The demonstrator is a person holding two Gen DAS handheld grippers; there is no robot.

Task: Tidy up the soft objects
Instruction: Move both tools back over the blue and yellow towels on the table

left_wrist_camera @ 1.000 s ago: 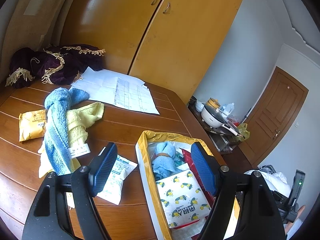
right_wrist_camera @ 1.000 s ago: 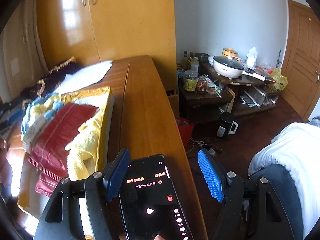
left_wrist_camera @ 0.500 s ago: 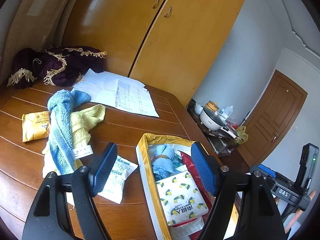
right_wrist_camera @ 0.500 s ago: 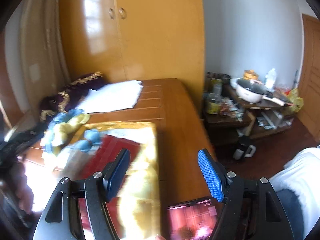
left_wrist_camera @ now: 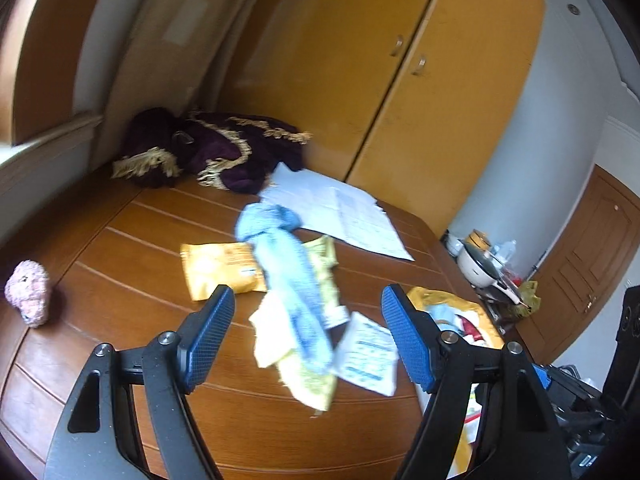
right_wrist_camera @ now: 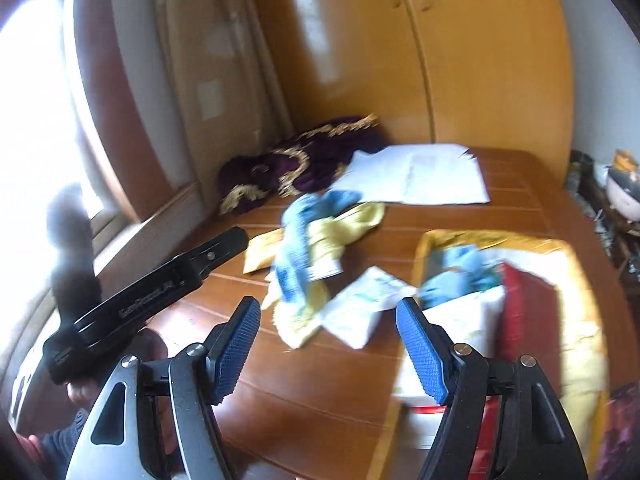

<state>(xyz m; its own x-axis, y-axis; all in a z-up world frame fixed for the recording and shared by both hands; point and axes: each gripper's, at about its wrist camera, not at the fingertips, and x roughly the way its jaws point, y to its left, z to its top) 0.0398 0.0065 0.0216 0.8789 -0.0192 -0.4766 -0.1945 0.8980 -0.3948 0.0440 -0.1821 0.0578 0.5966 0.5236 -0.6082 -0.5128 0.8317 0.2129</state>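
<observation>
left gripper (left_wrist_camera: 307, 340) jaws wide, empty | blue towel (left_wrist_camera: 290, 276) right between them | right gripper (right_wrist_camera: 328, 346) jaws wide too

Two towels (left_wrist_camera: 292, 280), two packets (left_wrist_camera: 218, 266).

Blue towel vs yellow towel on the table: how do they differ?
The blue towel lies on top, bunched into a long rope-like strip; the yellow towel sits underneath, spread flatter and sticking out at both ends. The blue one reaches further toward the papers. Both are soft terry cloth, loose on the wooden table, outside the tray.
</observation>
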